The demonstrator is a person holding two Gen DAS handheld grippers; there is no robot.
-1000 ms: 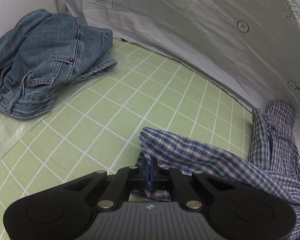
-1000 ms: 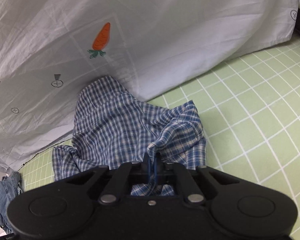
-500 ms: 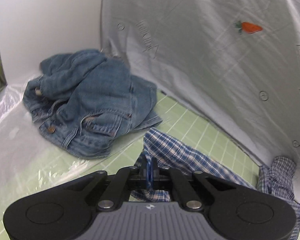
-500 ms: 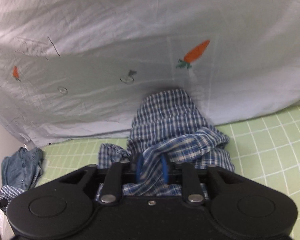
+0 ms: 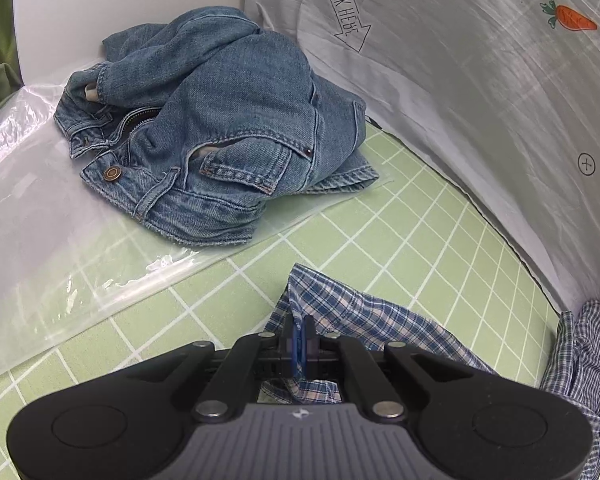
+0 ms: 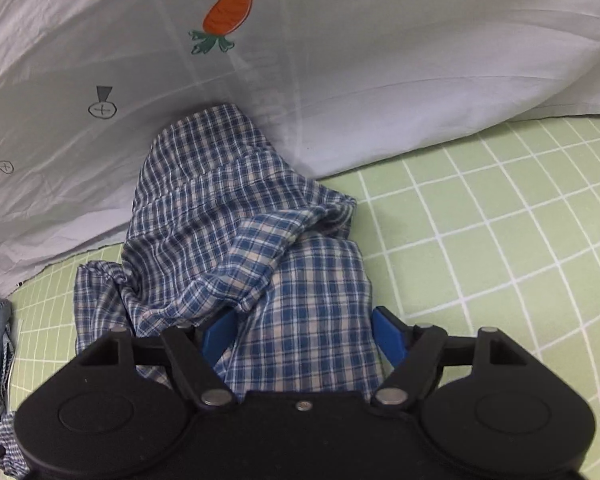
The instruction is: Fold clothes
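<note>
Your left gripper (image 5: 299,344) pinches the blue checked cotton shirt (image 6: 256,248); your right gripper (image 6: 305,338), spread wide, straddles its bunched middle.

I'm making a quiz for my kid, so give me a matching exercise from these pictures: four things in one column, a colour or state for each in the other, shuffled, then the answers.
Things:
1. jeans
2. plaid shirt
3. left gripper
4. right gripper

States:
A. open
B. crumpled against the white sheet
C. shut on cloth
D. heaped on clear plastic

Pairs: 1-D, 2-B, 3-C, 4-A
</note>
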